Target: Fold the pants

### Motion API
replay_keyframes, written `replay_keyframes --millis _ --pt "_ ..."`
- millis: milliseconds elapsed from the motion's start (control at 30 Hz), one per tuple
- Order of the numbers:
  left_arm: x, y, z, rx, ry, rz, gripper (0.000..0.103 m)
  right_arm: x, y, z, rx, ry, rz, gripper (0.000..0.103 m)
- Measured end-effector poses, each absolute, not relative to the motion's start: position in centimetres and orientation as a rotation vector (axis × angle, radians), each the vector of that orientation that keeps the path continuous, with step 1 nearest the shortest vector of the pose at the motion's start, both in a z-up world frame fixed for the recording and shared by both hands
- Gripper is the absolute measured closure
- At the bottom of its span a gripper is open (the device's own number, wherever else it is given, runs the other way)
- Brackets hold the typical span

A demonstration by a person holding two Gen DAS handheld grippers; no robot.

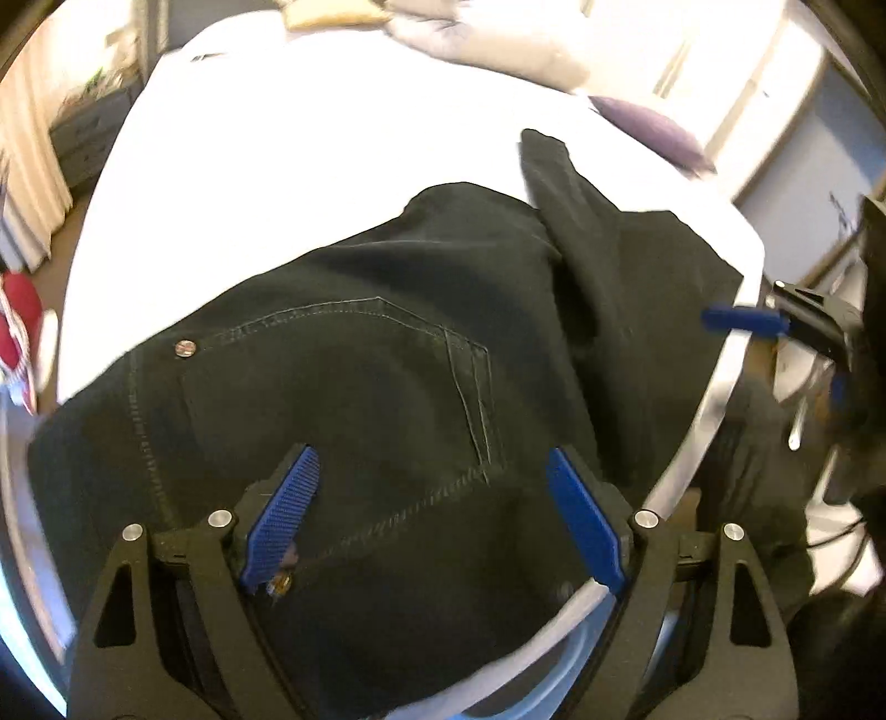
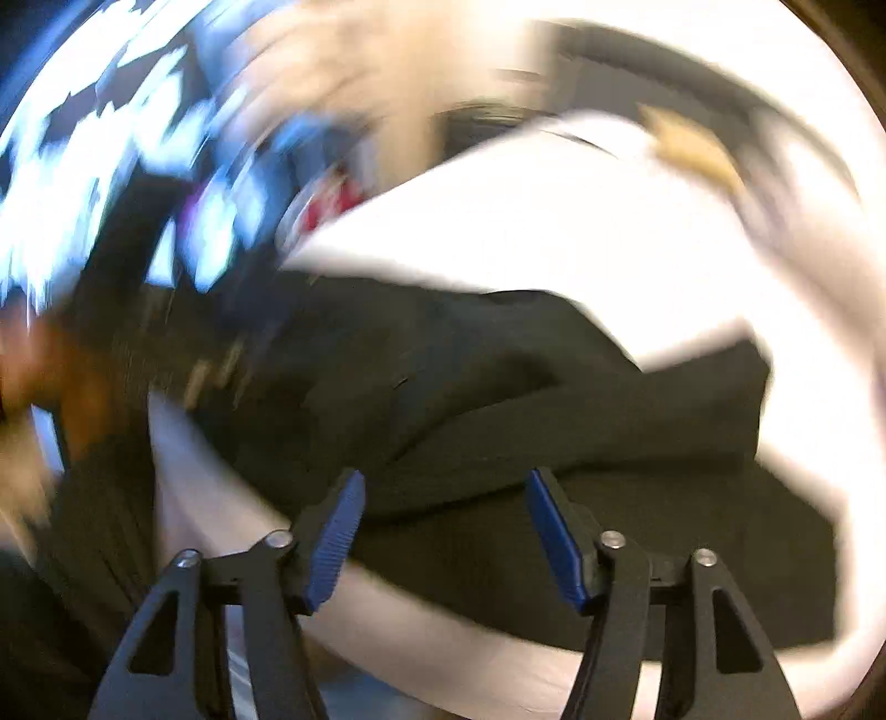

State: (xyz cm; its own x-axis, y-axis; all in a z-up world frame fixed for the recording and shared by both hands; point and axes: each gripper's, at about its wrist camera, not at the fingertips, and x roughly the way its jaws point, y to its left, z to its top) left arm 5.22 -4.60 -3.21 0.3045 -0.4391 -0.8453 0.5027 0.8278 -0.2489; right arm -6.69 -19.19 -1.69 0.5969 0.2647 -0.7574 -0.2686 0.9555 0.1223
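Note:
Dark jeans (image 1: 387, 354) lie rumpled on a white bed (image 1: 310, 155), back pocket up, one leg folded over toward the far right. My left gripper (image 1: 432, 471) is open, its blue pads spread just above the waistband near the pocket, holding nothing. My right gripper (image 1: 720, 320) shows at the right edge of the left wrist view, beside the bed's edge. In the blurred right wrist view my right gripper (image 2: 446, 487) is open and empty over the jeans (image 2: 498, 399) near the bed's edge.
A purple pillow (image 1: 653, 130) and grey bedding (image 1: 487, 44) lie at the far side of the bed. A red object (image 1: 19, 310) sits at the left beyond the bed. White cupboards (image 1: 764, 94) stand at the right. The right wrist view is strongly motion-blurred.

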Motion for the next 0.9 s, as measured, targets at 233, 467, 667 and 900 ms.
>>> replay_keyframes --millis 233,467,667,900 --pt "6.5 -6.8 -6.9 0.135 1.173 -0.542 0.018 -0.6 -37.9 -1.9 0.790 0.728 0.162 0.044" --pt "7.2 -7.3 -7.4 0.107 1.194 -0.523 0.017 6.1 -47.0 -8.1 1.156 0.711 0.062 0.044" --pt "7.4 -7.0 -7.5 0.086 1.208 -0.525 0.017 9.9 -48.7 -12.2 1.283 0.754 -0.007 0.045" --pt "8.4 -6.9 -7.6 0.076 1.208 -0.532 0.018 11.4 -48.3 -13.6 1.316 0.769 -0.012 0.048"
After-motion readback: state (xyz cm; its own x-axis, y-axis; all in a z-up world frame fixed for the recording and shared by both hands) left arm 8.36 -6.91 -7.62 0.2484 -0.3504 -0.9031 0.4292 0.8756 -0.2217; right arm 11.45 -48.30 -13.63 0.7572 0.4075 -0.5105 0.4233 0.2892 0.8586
